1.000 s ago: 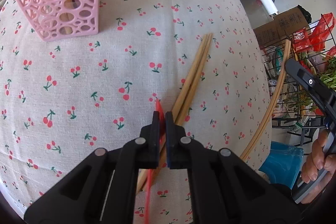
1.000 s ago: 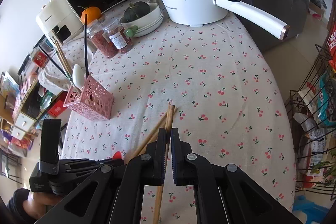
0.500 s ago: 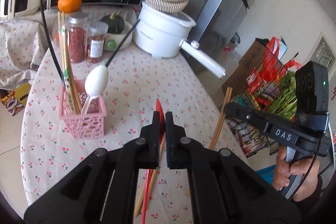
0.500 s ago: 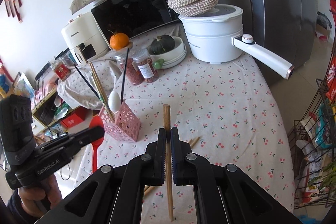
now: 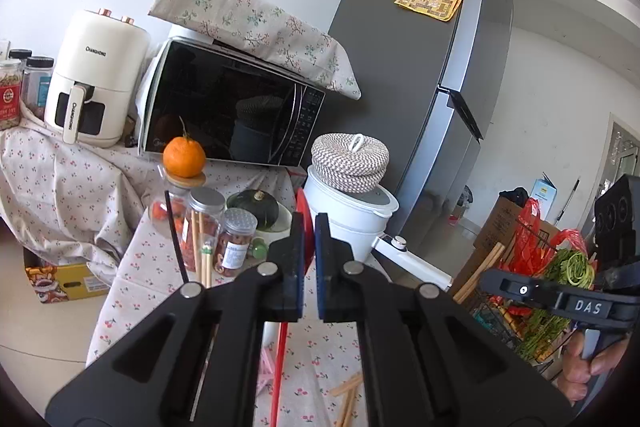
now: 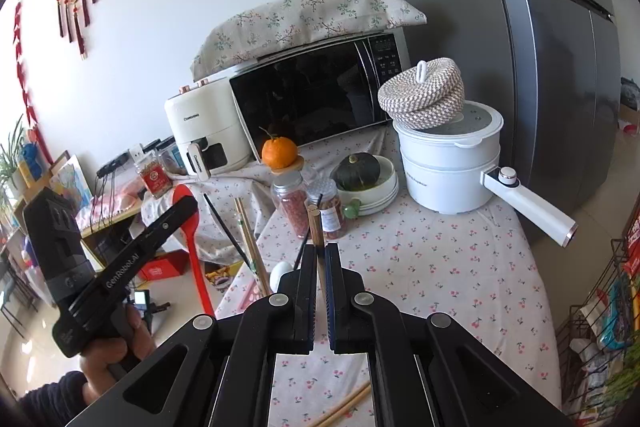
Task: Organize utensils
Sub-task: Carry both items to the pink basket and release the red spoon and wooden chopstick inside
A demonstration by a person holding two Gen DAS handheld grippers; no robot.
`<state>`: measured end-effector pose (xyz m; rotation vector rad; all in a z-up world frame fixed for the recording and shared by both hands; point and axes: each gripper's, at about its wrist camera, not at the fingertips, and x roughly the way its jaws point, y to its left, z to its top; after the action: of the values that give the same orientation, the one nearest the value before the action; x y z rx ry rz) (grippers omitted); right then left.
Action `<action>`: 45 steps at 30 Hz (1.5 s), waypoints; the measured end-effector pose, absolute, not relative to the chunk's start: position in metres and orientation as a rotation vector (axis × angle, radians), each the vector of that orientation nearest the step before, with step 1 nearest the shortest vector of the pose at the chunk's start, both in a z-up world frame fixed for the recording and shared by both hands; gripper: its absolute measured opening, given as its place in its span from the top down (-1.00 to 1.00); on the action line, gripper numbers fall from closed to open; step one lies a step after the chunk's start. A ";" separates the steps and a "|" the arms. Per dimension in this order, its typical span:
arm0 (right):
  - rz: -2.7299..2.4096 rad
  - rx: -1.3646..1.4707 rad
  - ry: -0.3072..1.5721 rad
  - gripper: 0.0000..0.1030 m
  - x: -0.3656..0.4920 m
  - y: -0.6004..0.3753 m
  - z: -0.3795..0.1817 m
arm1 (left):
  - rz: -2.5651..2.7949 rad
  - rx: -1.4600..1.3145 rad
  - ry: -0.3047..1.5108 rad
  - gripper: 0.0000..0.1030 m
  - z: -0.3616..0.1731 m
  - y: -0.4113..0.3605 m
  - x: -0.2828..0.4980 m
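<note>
My left gripper (image 5: 307, 227) is shut on a red spatula (image 5: 303, 211), held upright above the table; it also shows in the right wrist view (image 6: 192, 227). My right gripper (image 6: 320, 251) is shut on a wooden chopstick (image 6: 314, 227), held upright; its end shows in the left wrist view (image 5: 480, 273). The pink utensil basket (image 6: 250, 293) sits low on the table, mostly hidden behind the fingers, holding chopsticks (image 6: 250, 239), a black stick and a white spoon (image 6: 280, 273). Loose chopsticks (image 5: 348, 393) lie on the cherry-print tablecloth (image 6: 432, 267).
A white pot (image 6: 452, 155) with a long handle and woven lid stands at the back right. Spice jars (image 6: 292, 199), an orange (image 6: 279, 151), a squash in a bowl (image 6: 360, 171), a microwave (image 6: 312, 95) and an air fryer (image 6: 204, 131) are behind. A wire rack (image 5: 536, 267) stands right of the table.
Both grippers have lifted and tilted up from the table, each carrying its utensil: the red spatula in the left, one chopstick in the right. The views now look across the room.
</note>
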<state>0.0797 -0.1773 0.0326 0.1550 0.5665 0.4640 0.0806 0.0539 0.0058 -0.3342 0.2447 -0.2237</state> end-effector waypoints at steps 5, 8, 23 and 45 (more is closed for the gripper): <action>0.493 0.185 0.536 0.93 0.085 -0.167 0.044 | -0.209 -0.282 0.184 0.90 0.003 0.053 0.091; 0.507 0.205 0.521 0.93 0.088 -0.161 0.049 | -0.189 -0.229 0.162 0.90 0.000 0.049 0.100; 0.529 0.250 0.478 0.93 0.099 -0.145 0.056 | -0.148 -0.125 0.192 0.90 -0.040 0.042 0.141; 0.553 0.332 0.396 0.95 0.105 -0.136 0.056 | 0.015 -0.511 0.733 -0.23 -0.055 0.113 0.080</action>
<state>0.1053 -0.1359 0.0556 0.3322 0.3959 0.5529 0.0802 0.1134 -0.0549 -0.5114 0.7325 0.0153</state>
